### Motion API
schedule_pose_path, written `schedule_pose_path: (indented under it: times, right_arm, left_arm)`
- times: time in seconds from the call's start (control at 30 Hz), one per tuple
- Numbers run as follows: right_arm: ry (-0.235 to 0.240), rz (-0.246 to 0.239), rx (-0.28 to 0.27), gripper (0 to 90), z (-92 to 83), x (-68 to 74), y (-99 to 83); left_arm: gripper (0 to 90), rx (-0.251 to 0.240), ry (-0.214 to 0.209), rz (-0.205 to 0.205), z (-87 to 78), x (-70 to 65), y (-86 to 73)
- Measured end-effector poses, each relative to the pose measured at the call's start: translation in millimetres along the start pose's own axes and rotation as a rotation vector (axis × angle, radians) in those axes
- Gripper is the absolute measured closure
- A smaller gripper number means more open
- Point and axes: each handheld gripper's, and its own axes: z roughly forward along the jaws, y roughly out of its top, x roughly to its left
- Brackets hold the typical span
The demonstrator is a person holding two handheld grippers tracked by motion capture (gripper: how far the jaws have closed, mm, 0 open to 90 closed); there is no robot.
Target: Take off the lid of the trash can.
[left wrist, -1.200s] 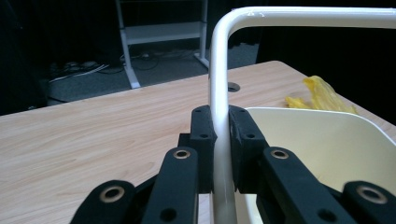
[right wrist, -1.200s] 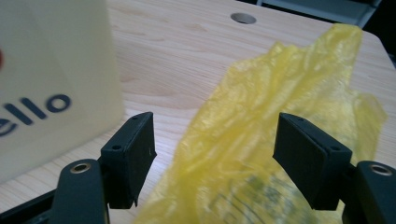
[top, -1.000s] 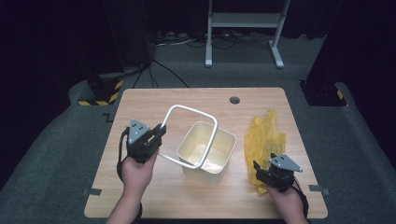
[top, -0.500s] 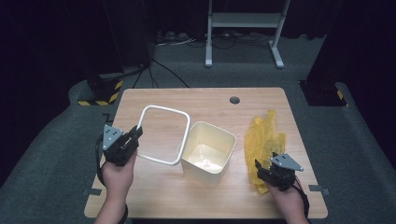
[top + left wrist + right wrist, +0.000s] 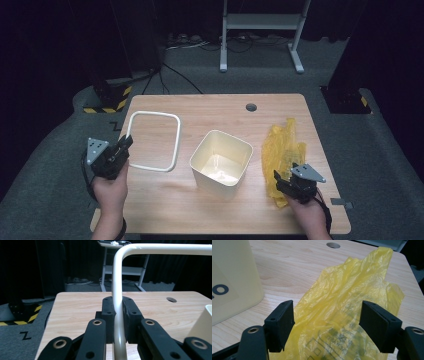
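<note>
My left gripper (image 5: 126, 143) is shut on the near left edge of a white square rim (image 5: 154, 140), holding it over the left part of the wooden table (image 5: 210, 112). In the left gripper view the rim's white bar (image 5: 117, 297) runs up between the two pads (image 5: 109, 315), clamped tight. A cream square bin (image 5: 220, 163) stands open-topped at the table's middle. A crumpled yellow plastic bag (image 5: 282, 150) lies at the right. My right gripper (image 5: 280, 181) is open at the bag's near end, its jaws wide on either side of the bag (image 5: 342, 305).
A round cable hole (image 5: 251, 107) sits near the table's far edge. The bin's wall (image 5: 229, 282) stands close to the left of my right gripper. Beyond the table are a white metal stand (image 5: 260, 30), floor cables and a yellow-black striped block (image 5: 107, 102).
My left gripper has carried the white rim off the bin to the left and lower, out over the table's left part. The right gripper and bag have not moved.
</note>
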Motion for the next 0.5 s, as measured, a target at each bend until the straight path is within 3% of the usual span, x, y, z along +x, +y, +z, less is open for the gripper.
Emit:
schedule_pose_path:
  times: [0.5]
  right_arm:
    - [0.005, -0.008, 0.003, 27.4, 0.7, 0.9, 0.2]
  left_arm:
    - [81.0, 0.057, 0.029, -0.004, 10.4, 10.4, -14.7]
